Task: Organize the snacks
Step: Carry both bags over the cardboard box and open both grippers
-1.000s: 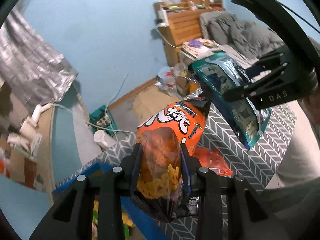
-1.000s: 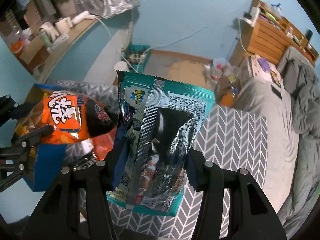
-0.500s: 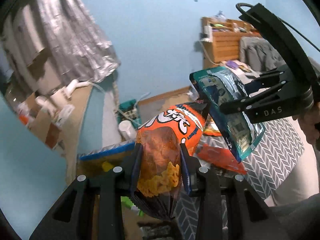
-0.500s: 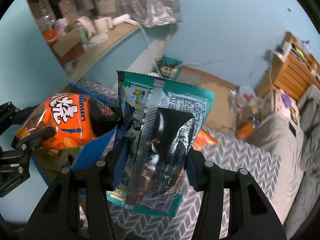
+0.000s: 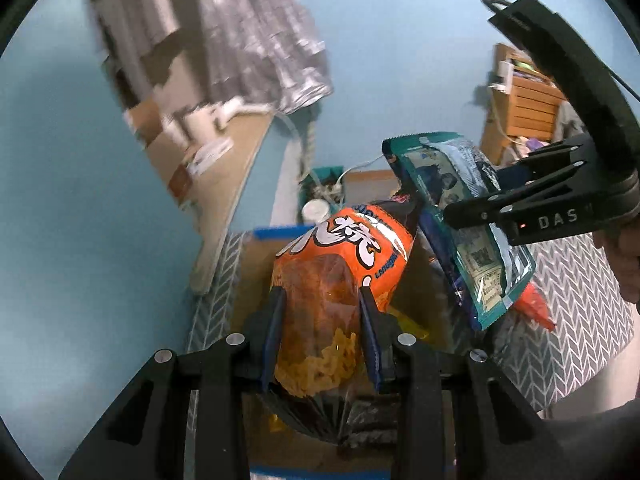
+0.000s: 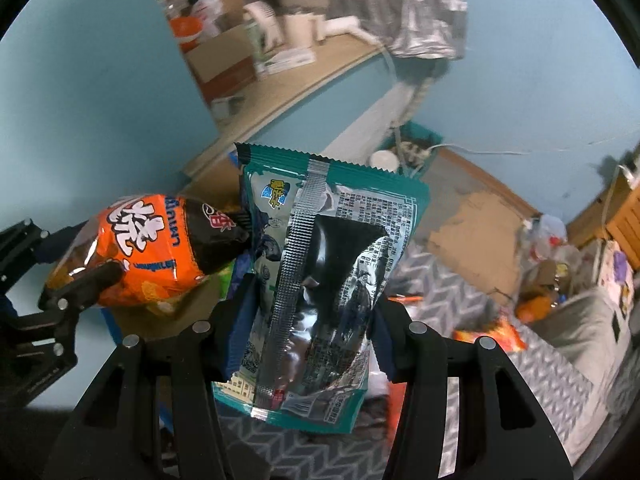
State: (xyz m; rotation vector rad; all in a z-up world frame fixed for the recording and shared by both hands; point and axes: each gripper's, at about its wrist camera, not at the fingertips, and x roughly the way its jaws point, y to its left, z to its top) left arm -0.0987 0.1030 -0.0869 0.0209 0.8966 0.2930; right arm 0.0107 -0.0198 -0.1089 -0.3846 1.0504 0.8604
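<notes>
My left gripper [image 5: 322, 300] is shut on an orange snack bag [image 5: 340, 264] and holds it in the air over an open cardboard box with blue edges [image 5: 256, 276]. My right gripper [image 6: 310, 292] is shut on a teal snack bag [image 6: 320, 280], held up just right of the orange bag [image 6: 148, 248]. The teal bag also shows in the left wrist view [image 5: 460, 216], clamped by the right gripper [image 5: 472, 210]. The left gripper shows in the right wrist view [image 6: 96, 278]. The two bags almost touch at their tops.
A grey chevron-patterned cover [image 5: 580, 280] carries more red and orange snack packets [image 6: 490, 332]. The box holds yellow and green packets [image 5: 412, 326]. A wooden shelf with boxes [image 6: 280, 80], a white cup [image 6: 384, 160] and a teal crate [image 6: 416, 144] lie beyond.
Both grippers have swung left with their bags, from over the chevron cover to over the cardboard box. Both grips are unchanged.
</notes>
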